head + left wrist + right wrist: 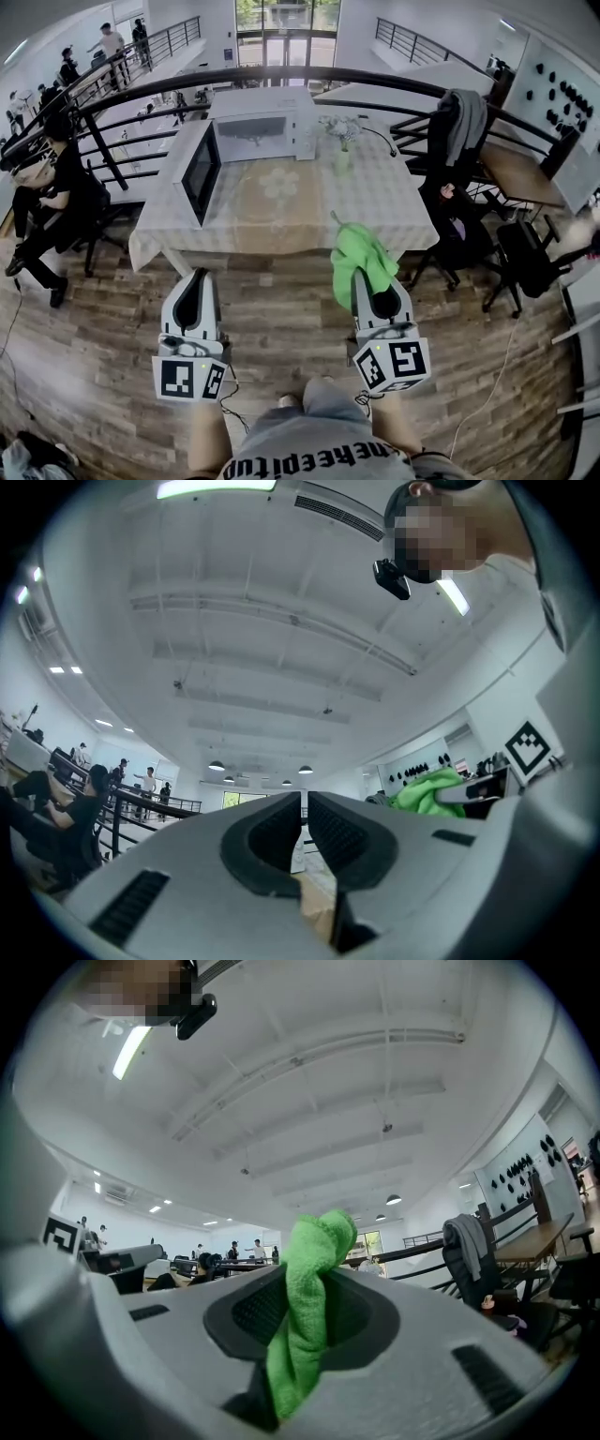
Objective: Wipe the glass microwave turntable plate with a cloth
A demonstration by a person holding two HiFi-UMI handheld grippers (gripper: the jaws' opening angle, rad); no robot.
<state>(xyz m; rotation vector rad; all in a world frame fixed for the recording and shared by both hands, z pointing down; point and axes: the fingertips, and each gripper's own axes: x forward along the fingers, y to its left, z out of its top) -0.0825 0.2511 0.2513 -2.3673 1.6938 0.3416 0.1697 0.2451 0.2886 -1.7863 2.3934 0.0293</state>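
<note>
The right gripper (309, 1277) pinches the cloth (314, 1241) in its fingers, the left gripper (305, 803) has fingers almost together on nothing, and the plate hides, I guess, in the microwave (258, 131) at 12 o'clock.

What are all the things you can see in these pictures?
microwave: one, white, far end of the table, door open
table: one, pale checked cover, in front of the person
vase of flowers: one, pale green, on the table right of the microwave
jacket: one, grey, over a chair on the right
railing: one, black, behind the table
seated person: one, in black, left of the table
green cloth: one, bright green, pinched in the right gripper
left gripper: one, grey, jaws together, nothing between them
right gripper: one, grey, closed on the green cloth
</note>
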